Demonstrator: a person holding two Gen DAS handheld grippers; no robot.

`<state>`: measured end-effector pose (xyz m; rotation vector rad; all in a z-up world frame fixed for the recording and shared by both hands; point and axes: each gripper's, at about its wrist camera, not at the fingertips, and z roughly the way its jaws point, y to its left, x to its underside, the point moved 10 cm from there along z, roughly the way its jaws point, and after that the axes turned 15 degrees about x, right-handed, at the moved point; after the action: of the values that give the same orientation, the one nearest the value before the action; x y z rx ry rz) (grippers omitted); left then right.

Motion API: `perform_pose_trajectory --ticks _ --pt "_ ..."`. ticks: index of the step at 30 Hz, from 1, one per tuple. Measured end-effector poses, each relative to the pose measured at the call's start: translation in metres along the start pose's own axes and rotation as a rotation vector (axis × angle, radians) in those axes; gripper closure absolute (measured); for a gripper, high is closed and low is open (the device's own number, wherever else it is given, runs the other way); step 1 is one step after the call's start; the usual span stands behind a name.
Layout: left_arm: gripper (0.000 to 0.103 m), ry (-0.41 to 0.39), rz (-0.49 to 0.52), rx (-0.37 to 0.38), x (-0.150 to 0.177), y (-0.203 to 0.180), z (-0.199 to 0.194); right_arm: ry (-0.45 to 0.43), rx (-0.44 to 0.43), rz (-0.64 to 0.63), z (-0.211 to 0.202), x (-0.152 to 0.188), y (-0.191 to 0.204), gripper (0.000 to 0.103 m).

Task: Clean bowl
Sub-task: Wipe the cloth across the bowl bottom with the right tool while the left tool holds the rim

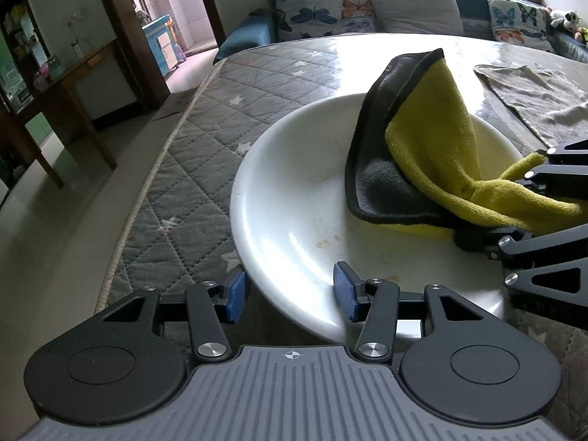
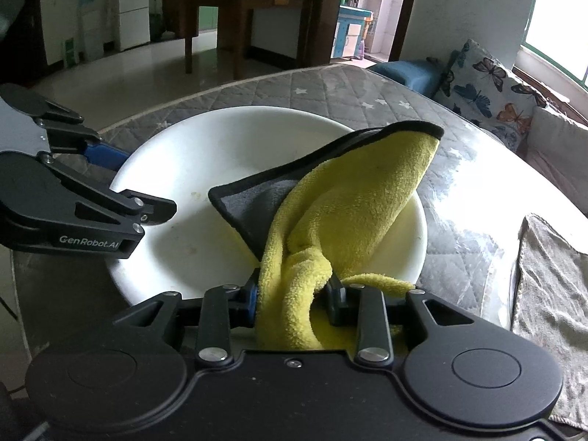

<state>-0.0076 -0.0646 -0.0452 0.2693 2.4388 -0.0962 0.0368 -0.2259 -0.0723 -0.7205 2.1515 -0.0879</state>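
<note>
Yellow-and-grey cloth is clamped in the right gripper's jaws, draped inside the white bowl on the quilted table. The left gripper straddles the near rim, jaws apart. Wiping appears underway; next, sweep over the remaining stains.

I've got a round table in front of me, spread with a grey quilted cover with white stars under a glossy clear sheet. On it sits the white bowl, and off to the right lies a crumpled grey cloth.
</note>
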Motion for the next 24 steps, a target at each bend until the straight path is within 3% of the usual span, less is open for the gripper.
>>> perform_pose_trajectory --ticks 24 --pt "0.051 -0.007 0.019 0.002 0.002 -0.003 0.001 -0.022 0.057 0.023 0.027 -0.011 -0.018 0.074"
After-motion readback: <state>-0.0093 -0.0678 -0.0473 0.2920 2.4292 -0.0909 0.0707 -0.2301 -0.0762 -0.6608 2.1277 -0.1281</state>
